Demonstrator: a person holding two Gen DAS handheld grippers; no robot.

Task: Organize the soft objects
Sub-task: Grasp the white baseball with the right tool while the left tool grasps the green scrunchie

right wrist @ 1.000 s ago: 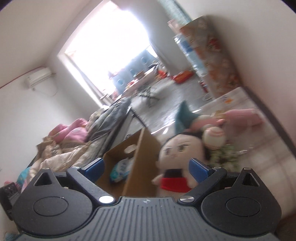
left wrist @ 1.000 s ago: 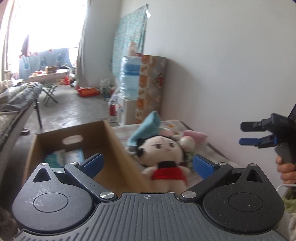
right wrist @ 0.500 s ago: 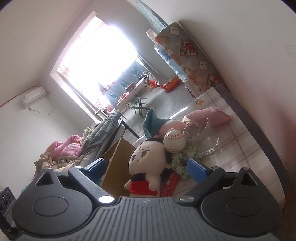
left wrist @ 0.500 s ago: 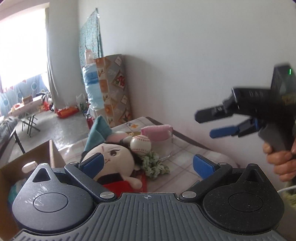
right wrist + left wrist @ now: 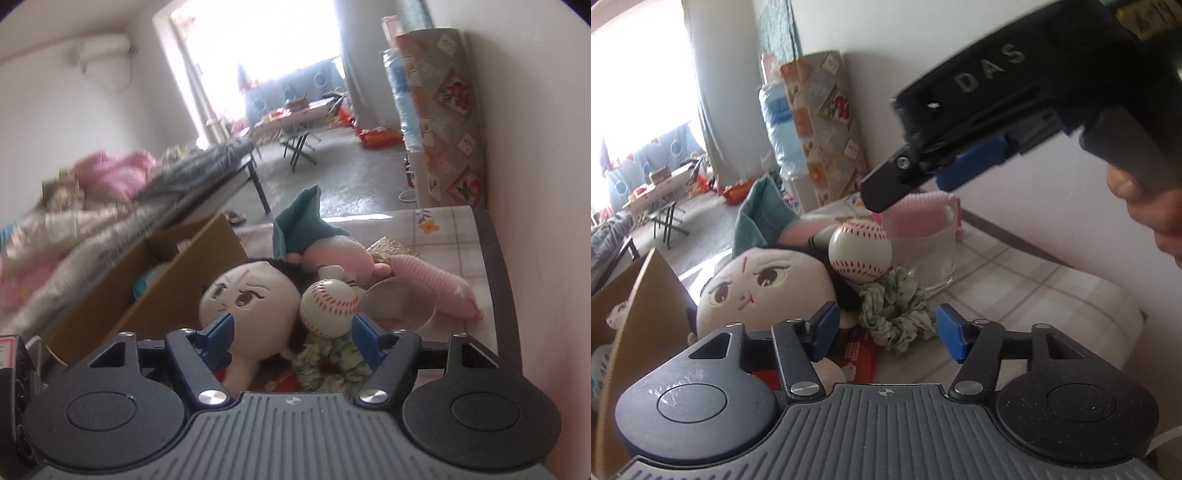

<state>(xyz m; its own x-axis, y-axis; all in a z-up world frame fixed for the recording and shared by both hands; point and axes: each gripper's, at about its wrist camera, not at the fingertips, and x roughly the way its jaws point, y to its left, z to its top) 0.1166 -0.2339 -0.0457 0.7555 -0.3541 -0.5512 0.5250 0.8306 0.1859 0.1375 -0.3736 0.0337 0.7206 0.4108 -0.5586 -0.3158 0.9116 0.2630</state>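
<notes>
Plush doll [image 5: 764, 284] beside baseball [image 5: 860, 253]; "DAS" on right gripper [image 5: 908, 184]; both grippers' jaws closing, gripping nothing; left gripper [image 5: 884, 332]

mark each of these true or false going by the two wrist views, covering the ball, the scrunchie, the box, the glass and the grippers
1. The baseball rests against the doll's head. True.
2. The green scrunchie is inside the cardboard box. False: it lies on the tablecloth, below the ball.
3. The clear glass stands beside the ball. True.
4. The left gripper has clamped the scrunchie. False: its jaws are closing, but the pads are not on it.
5. The right gripper holds the baseball. False: its jaws are closing with nothing gripped.
</notes>
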